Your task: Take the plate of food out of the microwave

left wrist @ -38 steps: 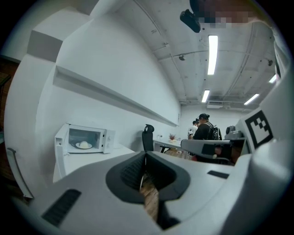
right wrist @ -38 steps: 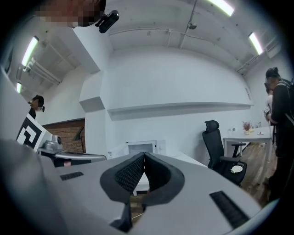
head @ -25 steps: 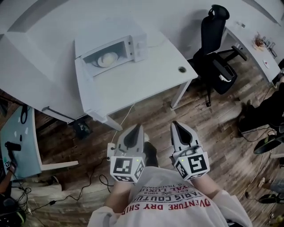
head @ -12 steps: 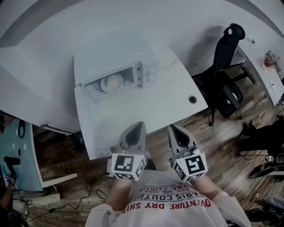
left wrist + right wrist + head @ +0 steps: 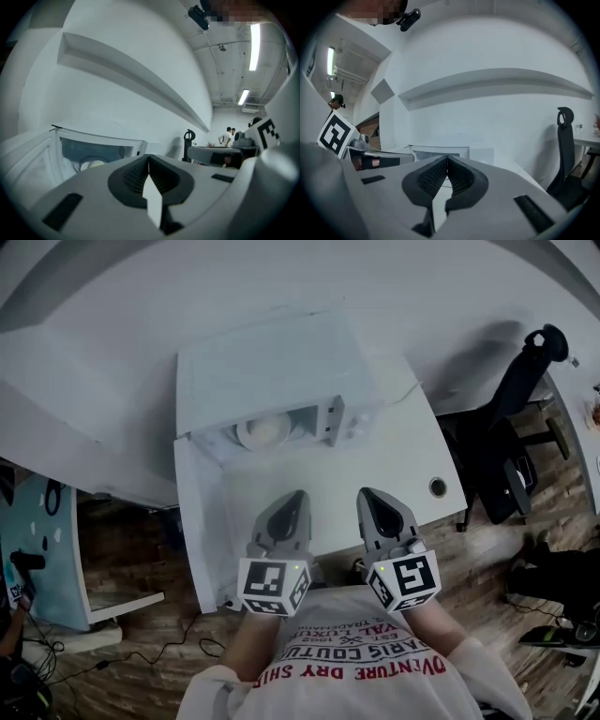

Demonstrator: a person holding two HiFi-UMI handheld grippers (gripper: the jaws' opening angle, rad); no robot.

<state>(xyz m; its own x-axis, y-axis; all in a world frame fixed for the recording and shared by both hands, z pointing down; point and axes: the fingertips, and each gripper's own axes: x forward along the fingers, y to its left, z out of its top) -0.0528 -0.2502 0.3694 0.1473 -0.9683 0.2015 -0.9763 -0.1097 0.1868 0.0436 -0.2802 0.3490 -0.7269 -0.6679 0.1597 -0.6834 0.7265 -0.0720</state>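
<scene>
Both grippers were empty and closed. The left gripper [image 5: 294,497] had its jaws pressed together at the tips with nothing between them, and so did the right gripper [image 5: 368,494]. Both were held side by side, close to the person's chest, over the near edge of the white table [image 5: 398,460] and pointing at the microwave [image 5: 272,371]. Neither was touching anything. The microwave door [image 5: 197,521] was swung wide open on the left, reaching toward the person just left of the left gripper. The plate of food [image 5: 262,431] sat inside the cavity, a pale round mound on a white plate, well apart from both grippers. In the left gripper view the plate showed through the opening, low and to the left. A black office chair [image 5: 514,423] stood off the table's right end, on the wood floor [image 5: 506,549].
</scene>
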